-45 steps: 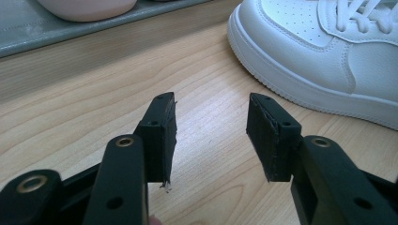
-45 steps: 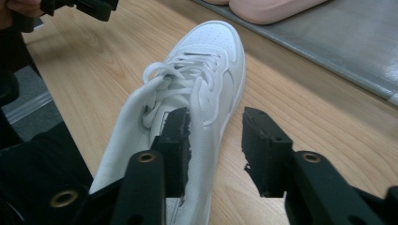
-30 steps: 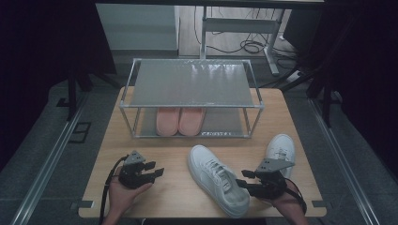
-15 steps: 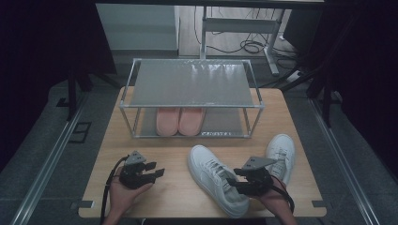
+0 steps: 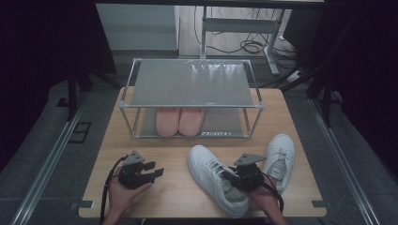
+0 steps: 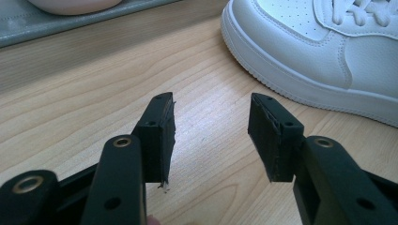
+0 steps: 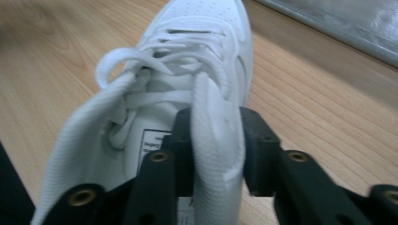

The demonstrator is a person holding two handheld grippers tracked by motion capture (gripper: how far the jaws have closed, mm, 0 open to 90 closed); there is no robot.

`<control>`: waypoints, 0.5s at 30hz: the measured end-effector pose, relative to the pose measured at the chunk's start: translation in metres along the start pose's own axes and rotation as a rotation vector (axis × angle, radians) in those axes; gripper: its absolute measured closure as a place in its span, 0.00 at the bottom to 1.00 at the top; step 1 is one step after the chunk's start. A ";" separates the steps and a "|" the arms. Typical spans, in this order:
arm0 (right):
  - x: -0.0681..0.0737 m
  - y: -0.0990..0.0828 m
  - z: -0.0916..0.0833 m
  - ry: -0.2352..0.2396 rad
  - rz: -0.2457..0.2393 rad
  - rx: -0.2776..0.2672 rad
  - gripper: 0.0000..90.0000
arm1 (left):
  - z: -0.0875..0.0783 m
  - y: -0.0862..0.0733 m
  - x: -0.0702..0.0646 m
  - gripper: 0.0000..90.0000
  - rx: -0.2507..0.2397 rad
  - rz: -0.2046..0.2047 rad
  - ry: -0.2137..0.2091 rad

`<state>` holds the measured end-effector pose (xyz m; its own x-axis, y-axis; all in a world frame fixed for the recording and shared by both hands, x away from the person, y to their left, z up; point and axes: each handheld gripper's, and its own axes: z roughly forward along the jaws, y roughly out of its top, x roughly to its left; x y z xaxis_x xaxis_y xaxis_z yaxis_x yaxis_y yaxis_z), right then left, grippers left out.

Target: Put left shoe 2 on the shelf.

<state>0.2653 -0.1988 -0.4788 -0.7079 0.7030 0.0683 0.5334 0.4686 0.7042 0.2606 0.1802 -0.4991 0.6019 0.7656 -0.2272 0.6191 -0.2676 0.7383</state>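
Right claw (image 7: 217, 154) just closed, pinching near sneaker's (image 5: 216, 180) collar wall; left claw (image 6: 211, 136) wide, empty, at table's (image 5: 187, 197) 7 o'clock.

Two matte black grippers (image 5: 157, 174) — brass-ringed screw holes (image 7: 159, 156), grey three-cornered top plates (image 5: 249, 159), black cables (image 5: 107, 187) trailing — lower frame, bare forearms

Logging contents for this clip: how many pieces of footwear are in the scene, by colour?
White sneakers: 2, one near the table's middle with the right tool closed on its collar wall, one at the right.
Pink slippers: 2, a left one and a right one, side by side on the rack's lower shelf.
Total: 4
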 end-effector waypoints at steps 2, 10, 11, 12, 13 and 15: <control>-0.001 -0.001 0.000 -0.003 0.009 -0.003 0.84 | -0.001 0.000 0.000 0.58 -0.003 0.000 0.000; 0.001 -0.002 -0.001 -0.015 0.017 -0.023 0.89 | -0.001 0.000 0.000 0.58 -0.007 -0.002 0.001; 0.001 -0.001 -0.001 -0.012 0.022 -0.029 0.89 | -0.001 0.000 0.000 0.58 -0.007 -0.002 0.001; 0.001 -0.001 -0.002 -0.008 0.026 -0.034 0.89 | -0.001 0.000 0.001 0.58 -0.008 -0.003 0.001; 0.001 -0.001 -0.002 -0.004 0.030 -0.044 0.89 | -0.002 0.000 0.001 0.58 -0.008 -0.002 0.002; 0.002 0.000 -0.003 0.000 0.035 -0.059 0.89 | -0.002 0.001 0.001 0.58 -0.010 -0.003 0.003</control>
<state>0.2627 -0.1987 -0.4763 -0.6894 0.7182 0.0939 0.5295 0.4113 0.7420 0.2605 0.1819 -0.4976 0.5985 0.7680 -0.2280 0.6162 -0.2594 0.7437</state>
